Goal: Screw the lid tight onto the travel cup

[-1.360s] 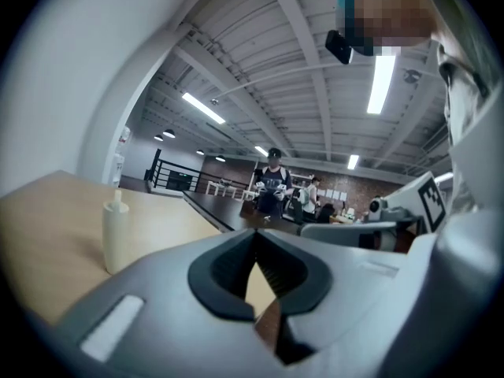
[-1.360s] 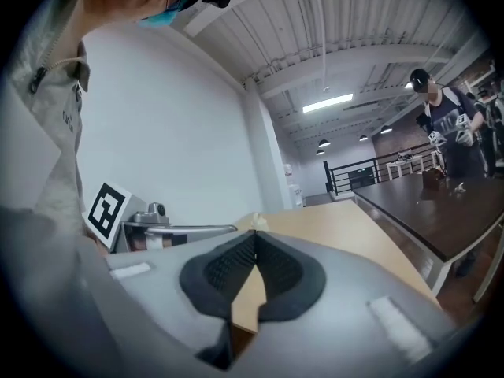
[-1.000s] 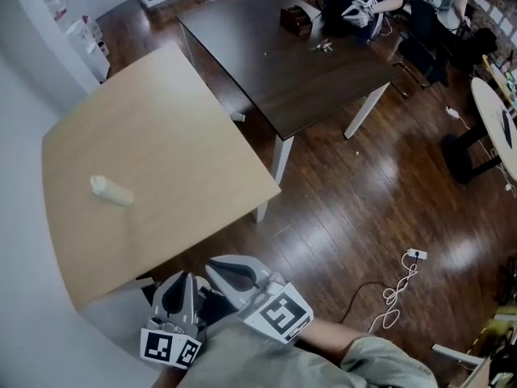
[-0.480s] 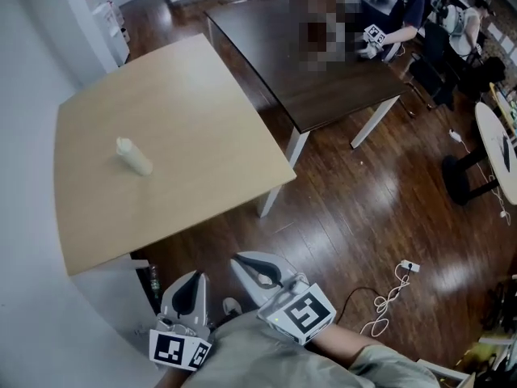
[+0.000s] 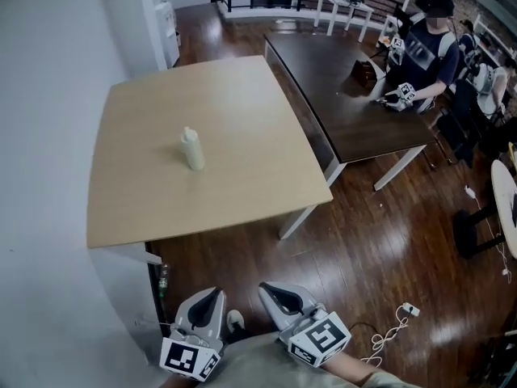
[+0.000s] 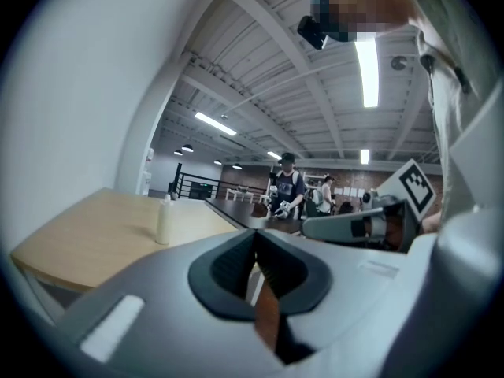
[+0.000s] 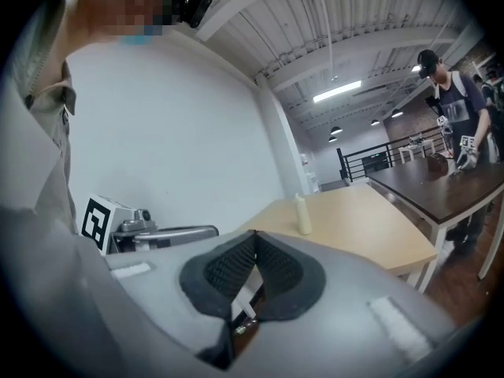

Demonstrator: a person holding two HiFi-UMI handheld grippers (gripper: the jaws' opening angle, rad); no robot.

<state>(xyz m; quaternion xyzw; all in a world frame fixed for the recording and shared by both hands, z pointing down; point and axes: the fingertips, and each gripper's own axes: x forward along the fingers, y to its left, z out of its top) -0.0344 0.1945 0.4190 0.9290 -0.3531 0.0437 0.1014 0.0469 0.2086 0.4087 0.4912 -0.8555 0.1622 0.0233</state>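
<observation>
Head view shows the travel cup point(image 5: 192, 149) upright near the middle of the light wooden table point(image 5: 250, 103), beside a white wall point(image 5: 48, 217). Your left gripper point(image 5: 215, 293) and right gripper point(image 5: 267, 289) hang well apart from it above the dark wood floor point(image 5: 363, 233), both with jaws clenched on nothing.

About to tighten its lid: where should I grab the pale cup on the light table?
Probably take the travel cup by its wider lower body, jaws level, from the near table edge: it stands upright, alone, narrowing at the top.
</observation>
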